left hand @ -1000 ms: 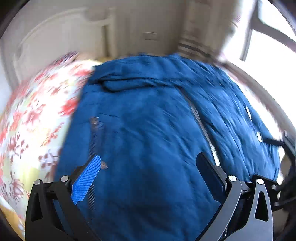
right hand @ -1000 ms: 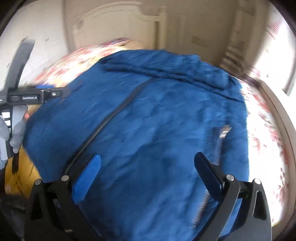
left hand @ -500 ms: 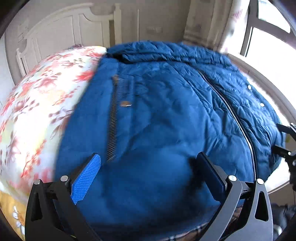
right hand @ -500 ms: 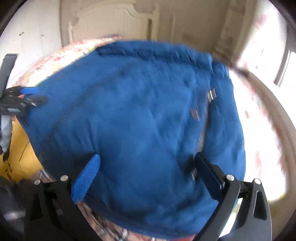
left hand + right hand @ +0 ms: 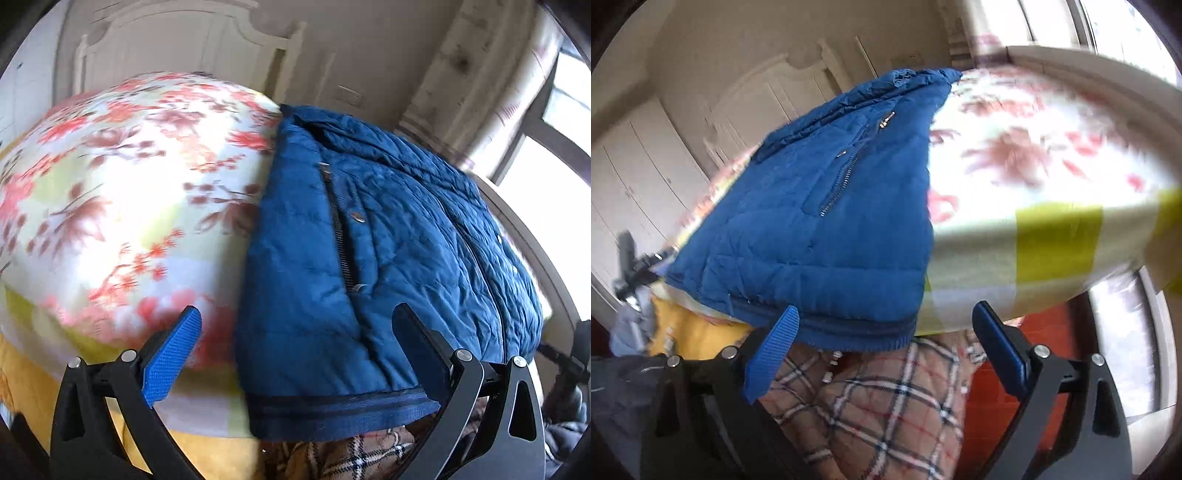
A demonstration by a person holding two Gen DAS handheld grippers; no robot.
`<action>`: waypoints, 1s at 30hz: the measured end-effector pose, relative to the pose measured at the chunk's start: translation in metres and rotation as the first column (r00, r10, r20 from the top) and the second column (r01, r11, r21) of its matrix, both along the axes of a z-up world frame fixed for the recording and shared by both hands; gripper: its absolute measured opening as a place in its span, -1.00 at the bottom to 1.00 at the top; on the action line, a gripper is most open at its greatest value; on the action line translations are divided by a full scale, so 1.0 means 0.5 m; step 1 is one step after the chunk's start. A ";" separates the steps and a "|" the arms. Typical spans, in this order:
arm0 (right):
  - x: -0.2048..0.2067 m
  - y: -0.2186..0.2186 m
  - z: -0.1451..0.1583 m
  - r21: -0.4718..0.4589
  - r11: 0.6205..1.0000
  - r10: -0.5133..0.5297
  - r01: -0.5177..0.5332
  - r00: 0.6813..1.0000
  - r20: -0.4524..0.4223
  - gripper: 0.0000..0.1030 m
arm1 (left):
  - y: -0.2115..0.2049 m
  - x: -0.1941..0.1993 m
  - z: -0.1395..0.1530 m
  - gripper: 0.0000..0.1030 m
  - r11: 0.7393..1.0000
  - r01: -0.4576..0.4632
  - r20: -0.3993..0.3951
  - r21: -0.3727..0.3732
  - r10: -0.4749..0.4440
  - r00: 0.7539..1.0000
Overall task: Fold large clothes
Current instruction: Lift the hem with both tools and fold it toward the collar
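A blue quilted jacket [image 5: 388, 251] lies zipped and front up on the floral bed sheet [image 5: 122, 192], its ribbed hem [image 5: 332, 408] at the near bed edge. My left gripper [image 5: 295, 319] is open over the jacket's left hem corner, and its pads are clear of the cloth. In the right wrist view the jacket [image 5: 812, 221] fills the left half. My right gripper [image 5: 886, 314] hangs tilted at the right hem corner [image 5: 879, 336]. Its jaws are closing with the hem edge between them and the pads apart from it.
Plaid quilted fabric [image 5: 879, 413] hangs below the bed edge, close under both grippers. A white headboard [image 5: 177, 48] stands behind the bed, white wardrobe doors [image 5: 635, 177] on one side and a bright window [image 5: 554, 166] on the other. Red floor [image 5: 997, 398] shows at the right.
Both grippers have drawn back from above the jacket's middle to its hem at the near bed edge, the left toward the left corner, the right toward the right corner. The right view has rolled.
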State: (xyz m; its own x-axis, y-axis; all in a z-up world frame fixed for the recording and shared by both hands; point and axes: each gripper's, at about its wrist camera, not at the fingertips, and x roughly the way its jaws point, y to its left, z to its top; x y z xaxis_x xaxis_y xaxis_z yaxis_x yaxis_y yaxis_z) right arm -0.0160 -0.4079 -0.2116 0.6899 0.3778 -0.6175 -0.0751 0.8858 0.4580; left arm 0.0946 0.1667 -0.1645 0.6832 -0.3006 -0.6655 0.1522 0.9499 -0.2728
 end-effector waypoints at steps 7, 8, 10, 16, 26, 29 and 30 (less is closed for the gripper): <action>0.046 0.016 -0.032 0.141 0.986 0.082 -0.091 0.994 0.072 0.14 | -0.055 -0.007 -0.006 0.60 0.999 0.037 0.015 0.017 -0.037 0.999; 0.044 0.027 -0.023 0.110 0.989 0.089 -0.097 0.993 0.079 -0.03 | -0.056 -0.015 -0.003 0.30 0.999 0.034 0.021 0.023 -0.035 0.999; 0.027 0.038 0.002 0.058 0.992 0.109 -0.115 0.989 0.099 -0.25 | -0.050 -0.040 0.010 -0.02 0.999 0.026 0.048 0.024 -0.027 0.998; -0.017 0.068 0.093 0.002 0.985 0.168 -0.173 0.961 0.221 -0.40 | -0.021 -0.081 0.037 -0.10 0.996 0.047 0.111 -0.070 -0.039 0.993; 0.027 0.061 0.041 0.010 0.993 0.113 -0.115 0.985 0.133 -0.08 | -0.039 -0.033 -0.004 0.51 0.999 0.044 0.013 -0.015 -0.043 0.999; 0.022 0.061 0.040 0.025 0.993 0.109 -0.114 0.983 0.149 -0.25 | -0.044 -0.039 -0.005 0.15 0.999 0.039 0.001 -0.004 -0.039 0.999; 0.023 0.061 0.042 0.035 0.992 0.110 -0.117 0.981 0.161 -0.27 | -0.039 -0.038 -0.005 0.11 0.999 0.039 -0.004 -0.014 -0.039 0.999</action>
State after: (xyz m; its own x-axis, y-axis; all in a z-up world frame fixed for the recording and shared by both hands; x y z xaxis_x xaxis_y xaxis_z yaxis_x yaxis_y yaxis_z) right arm -0.0043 -0.3772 -0.1904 0.7286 0.4840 -0.4846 -0.2491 0.8464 0.4708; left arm 0.0756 0.1472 -0.1668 0.6681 -0.3357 -0.6640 0.1877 0.9396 -0.2862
